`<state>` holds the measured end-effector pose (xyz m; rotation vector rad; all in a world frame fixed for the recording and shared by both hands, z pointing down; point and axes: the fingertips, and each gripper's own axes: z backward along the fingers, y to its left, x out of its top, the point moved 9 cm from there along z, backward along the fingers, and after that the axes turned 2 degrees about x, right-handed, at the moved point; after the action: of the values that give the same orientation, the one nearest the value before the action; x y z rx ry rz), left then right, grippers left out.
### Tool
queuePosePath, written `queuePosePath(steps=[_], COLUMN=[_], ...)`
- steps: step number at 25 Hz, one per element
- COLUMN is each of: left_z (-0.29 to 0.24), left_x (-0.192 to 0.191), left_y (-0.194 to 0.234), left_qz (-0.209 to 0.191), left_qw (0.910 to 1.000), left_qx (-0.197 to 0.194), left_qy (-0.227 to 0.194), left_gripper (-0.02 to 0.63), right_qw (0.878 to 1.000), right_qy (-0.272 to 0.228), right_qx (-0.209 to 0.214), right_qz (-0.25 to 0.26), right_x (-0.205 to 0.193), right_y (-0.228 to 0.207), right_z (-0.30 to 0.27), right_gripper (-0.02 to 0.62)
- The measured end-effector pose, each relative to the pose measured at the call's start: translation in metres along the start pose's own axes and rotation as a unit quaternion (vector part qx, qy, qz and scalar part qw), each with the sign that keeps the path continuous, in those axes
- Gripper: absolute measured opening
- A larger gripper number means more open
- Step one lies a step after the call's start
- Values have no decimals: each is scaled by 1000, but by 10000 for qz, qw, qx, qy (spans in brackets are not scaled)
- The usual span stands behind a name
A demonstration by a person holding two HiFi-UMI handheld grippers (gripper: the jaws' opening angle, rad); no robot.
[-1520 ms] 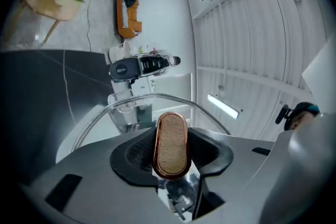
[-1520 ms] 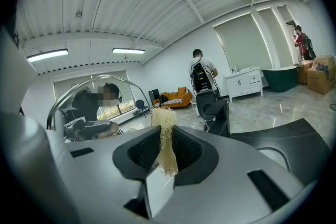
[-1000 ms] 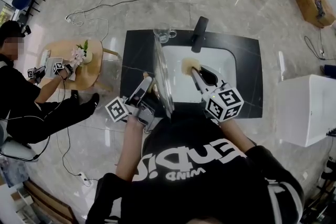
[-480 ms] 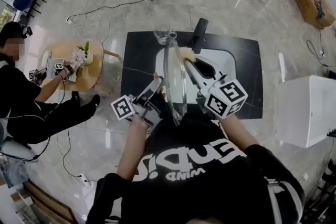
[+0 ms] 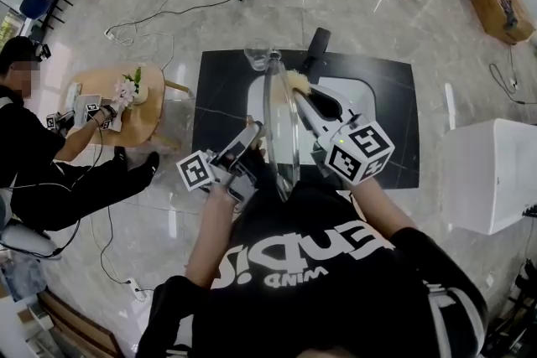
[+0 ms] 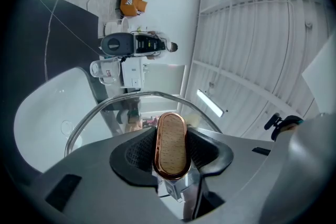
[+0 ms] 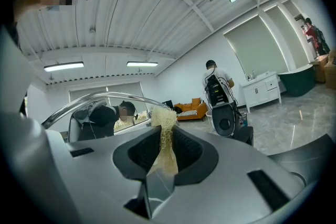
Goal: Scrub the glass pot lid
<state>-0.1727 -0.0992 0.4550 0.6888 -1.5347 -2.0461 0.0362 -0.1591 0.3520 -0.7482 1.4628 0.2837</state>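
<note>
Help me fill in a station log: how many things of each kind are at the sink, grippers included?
lid: 1
scrubber: 1
mug: 1
faucet: 1
grippers: 2, the left gripper with jaws shut on the lid's knob, the right gripper with jaws shut on the scrubber
Total: 6

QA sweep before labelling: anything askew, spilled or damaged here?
Nothing stands out. The glass lid stands on edge over the sink, its wooden handle clamped in the left gripper; the right gripper pinches a fibre scrubber beside it. No spill or breakage visible.
</note>
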Motion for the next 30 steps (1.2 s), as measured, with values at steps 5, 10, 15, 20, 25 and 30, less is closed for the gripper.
queuePosePath(steps=[5,10,15,20,25,30], left_z=[-3,-6,-9,-10,-9,-10], left_x=[-1,0,-1,-1,-1,1], left_y=[-5,-10,-12,-13,-15,-18], left_qz=[79,105,181,261,252,261], left_qw=[9998,9992,9984,9976,9973,9969], left_qx=[-173,-369,-526,-636,-683,-735], left_qy=[17,69,113,100,74,26], left_gripper=[178,178,178,178,178,178], right_qw=[10000,9998,9994,9987,9970,9942], right_qy=[76,155,271,405,679,1025], right_qx=[27,-35,-120,-197,-238,-196], right_qz=[46,133,193,250,281,268], right_x=[-1,-7,-14,-24,-40,-63], right_y=[-2,-6,-17,-26,-31,-34], right_z=[-9,-21,-30,-40,-46,-48], right_gripper=[58,58,58,58,58,58])
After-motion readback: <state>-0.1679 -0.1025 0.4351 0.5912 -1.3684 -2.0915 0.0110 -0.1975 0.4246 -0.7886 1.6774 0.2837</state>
